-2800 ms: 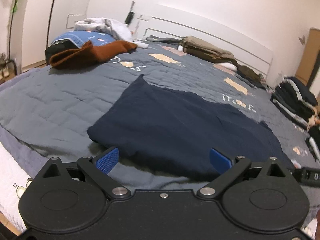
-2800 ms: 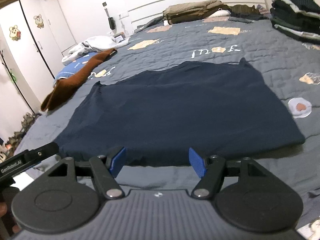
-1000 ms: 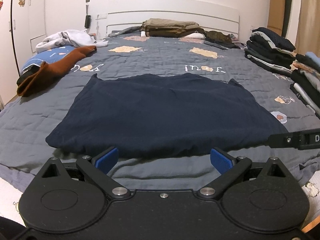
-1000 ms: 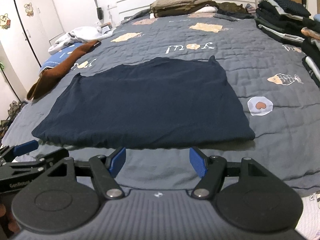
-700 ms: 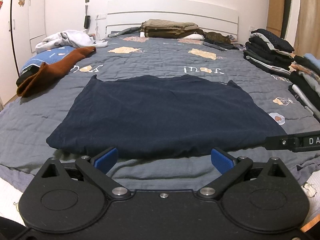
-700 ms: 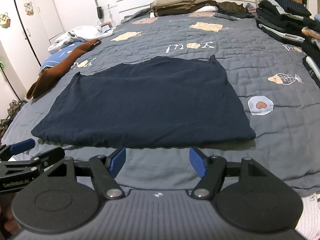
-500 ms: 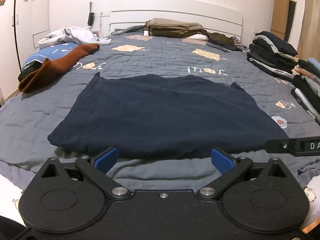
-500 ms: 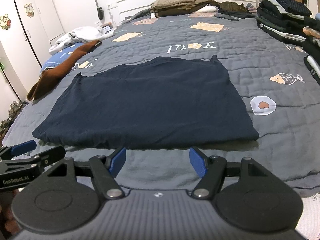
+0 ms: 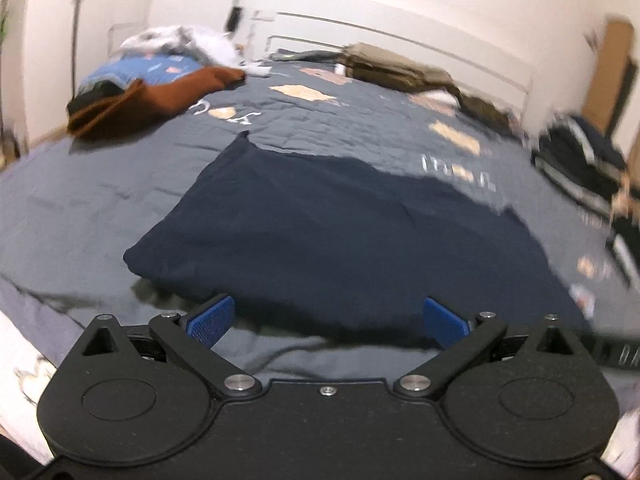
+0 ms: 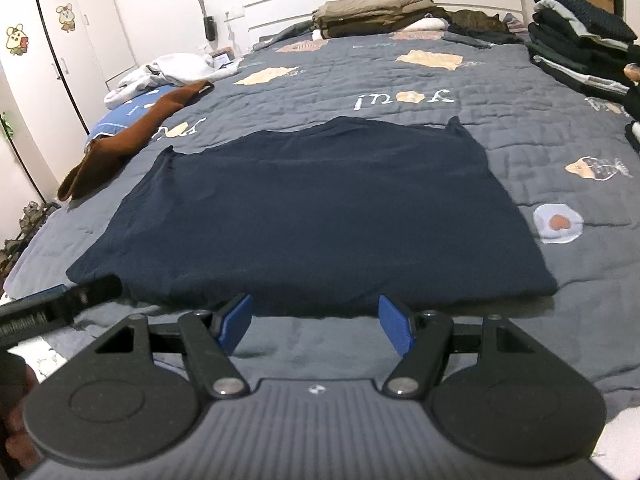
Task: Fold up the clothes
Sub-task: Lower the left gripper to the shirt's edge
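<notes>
The right claw (image 10: pixel 316 322) is hanging wide and empty at the bottom centre of its frame, pads just short of the near hem of the navy garment (image 10: pixel 316 216). The garment is lying flat on the grey quilt (image 10: pixel 500 128), filling the middle of the frame, its long axis running left to right. The left claw (image 9: pixel 326 322) is also gaping wide with nothing in it, and in its blurred view the garment (image 9: pixel 340 236) is sitting straight ahead and slanting toward the lower right. Each claw is facing its own half of the near hem, so neither looks clearly nearer.
</notes>
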{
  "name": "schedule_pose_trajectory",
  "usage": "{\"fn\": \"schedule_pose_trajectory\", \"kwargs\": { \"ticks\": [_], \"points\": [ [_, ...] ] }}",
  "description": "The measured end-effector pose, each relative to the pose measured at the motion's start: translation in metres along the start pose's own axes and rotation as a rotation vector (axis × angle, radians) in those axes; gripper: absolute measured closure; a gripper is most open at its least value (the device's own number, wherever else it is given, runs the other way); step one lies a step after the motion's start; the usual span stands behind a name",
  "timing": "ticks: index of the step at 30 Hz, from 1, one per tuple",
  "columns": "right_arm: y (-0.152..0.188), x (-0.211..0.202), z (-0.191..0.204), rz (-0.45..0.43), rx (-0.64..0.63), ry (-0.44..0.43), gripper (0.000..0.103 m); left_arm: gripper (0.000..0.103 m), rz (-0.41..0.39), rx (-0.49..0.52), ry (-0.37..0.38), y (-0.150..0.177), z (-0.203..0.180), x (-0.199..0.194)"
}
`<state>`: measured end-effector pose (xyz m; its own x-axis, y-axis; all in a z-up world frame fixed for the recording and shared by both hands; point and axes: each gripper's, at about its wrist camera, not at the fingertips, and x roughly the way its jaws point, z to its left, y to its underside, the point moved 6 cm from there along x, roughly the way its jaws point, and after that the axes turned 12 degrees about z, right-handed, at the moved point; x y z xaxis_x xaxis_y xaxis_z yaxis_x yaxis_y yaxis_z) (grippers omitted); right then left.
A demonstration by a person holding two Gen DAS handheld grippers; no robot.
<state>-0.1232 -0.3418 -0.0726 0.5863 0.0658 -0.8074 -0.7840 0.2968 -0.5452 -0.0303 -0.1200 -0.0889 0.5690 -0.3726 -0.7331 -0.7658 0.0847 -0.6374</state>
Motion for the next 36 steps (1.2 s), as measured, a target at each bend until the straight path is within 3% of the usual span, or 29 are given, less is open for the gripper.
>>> {"fn": "schedule_pose_trajectory", "kwargs": {
  "ticks": [10,14,19,25,30,34,36],
  "points": [
    [-0.01,0.012,0.022,-0.016,0.032,-0.091,0.034,0.001,-0.048,-0.217,0.034,-0.032,0.06,-0.003],
    [-0.012,0.017,0.032,-0.008,0.073,-0.18,0.034,0.001,-0.028,-0.3,0.059,-0.035,0.082,0.002],
    [-0.016,0.024,0.05,-0.013,0.073,-0.232,0.034,0.001,0.007,-0.381,0.106,-0.04,0.104,0.012],
    [-0.018,0.037,0.065,0.009,0.108,-0.299,0.034,0.001,0.023,-0.426,0.121,-0.029,0.123,0.022],
    [-0.019,0.045,0.071,0.013,0.149,-0.339,0.034,0.002,0.04,-0.506,0.191,-0.018,0.134,0.037],
    [-0.02,0.047,0.068,0.011,0.199,-0.373,0.034,0.006,0.024,-0.543,0.222,-0.02,0.137,0.043],
    [-0.021,0.047,0.064,0.002,0.221,-0.375,0.034,0.013,0.017,-0.551,0.226,-0.024,0.137,0.046]
  ]
}}
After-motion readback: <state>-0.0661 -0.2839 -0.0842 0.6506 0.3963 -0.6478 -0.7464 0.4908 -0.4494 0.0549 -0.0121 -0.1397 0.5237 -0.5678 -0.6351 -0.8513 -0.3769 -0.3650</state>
